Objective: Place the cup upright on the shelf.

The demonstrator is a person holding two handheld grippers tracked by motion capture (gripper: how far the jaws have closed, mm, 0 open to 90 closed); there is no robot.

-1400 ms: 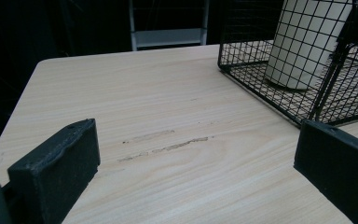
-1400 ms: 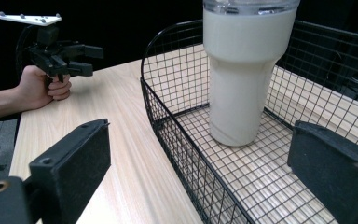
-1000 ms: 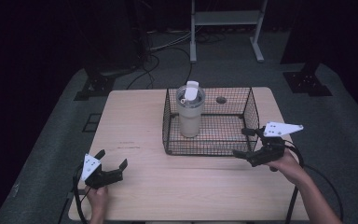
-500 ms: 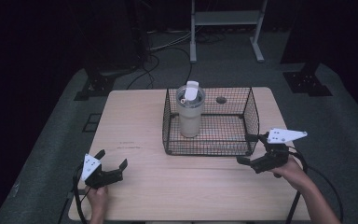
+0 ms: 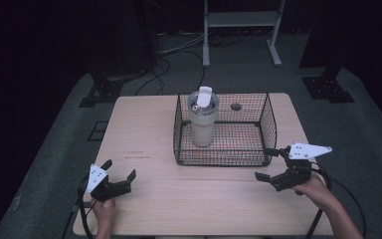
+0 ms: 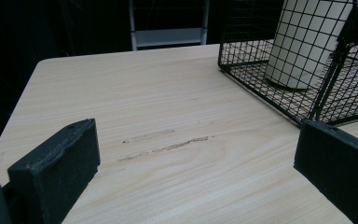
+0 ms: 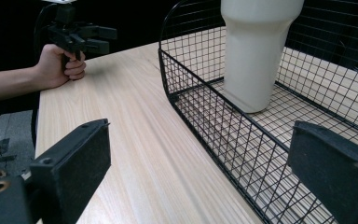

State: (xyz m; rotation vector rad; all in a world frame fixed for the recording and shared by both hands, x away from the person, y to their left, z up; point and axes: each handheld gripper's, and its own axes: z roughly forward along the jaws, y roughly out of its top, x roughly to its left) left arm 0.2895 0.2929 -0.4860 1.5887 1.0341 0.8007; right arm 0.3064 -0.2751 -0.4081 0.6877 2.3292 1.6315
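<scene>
Both grippers, the left gripper (image 5: 118, 176) and right gripper (image 5: 268, 165), rest with jaws wide open; to lift the cup (image 5: 203, 119) at the basket's (image 5: 268, 119) left side, approach from above.

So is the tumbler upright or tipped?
Upright: the tumbler stands on its base inside the basket, lid on top.
</scene>
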